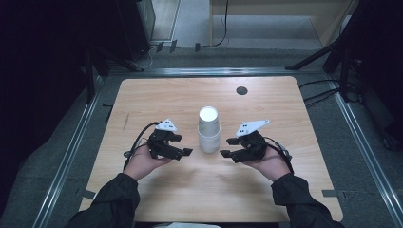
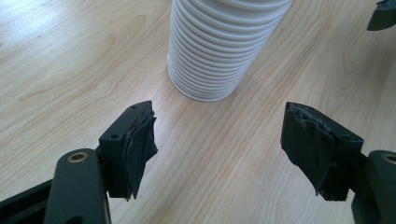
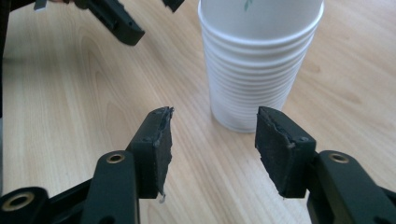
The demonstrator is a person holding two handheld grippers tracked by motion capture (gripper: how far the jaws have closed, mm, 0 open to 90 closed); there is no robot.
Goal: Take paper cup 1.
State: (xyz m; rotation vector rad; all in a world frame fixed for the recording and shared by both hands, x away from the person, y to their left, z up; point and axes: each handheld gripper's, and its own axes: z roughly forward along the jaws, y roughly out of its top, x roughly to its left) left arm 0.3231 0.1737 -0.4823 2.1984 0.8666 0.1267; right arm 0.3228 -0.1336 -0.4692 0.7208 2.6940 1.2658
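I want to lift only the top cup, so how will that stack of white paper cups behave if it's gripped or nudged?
The stack of white paper cups stands tall on a narrow rim, so a high nudge would probably tip it. Thin paper walls likely dent under a firm squeeze. Tightly nested rims suggest several cups may lift together.

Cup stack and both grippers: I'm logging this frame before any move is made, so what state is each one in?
Stack of white paper cups: upside down, standing upright on the table, untouched.
Left gripper: jaws open, nothing between them, short of the stack.
Right gripper: jaws open, nothing between them, short of the stack.
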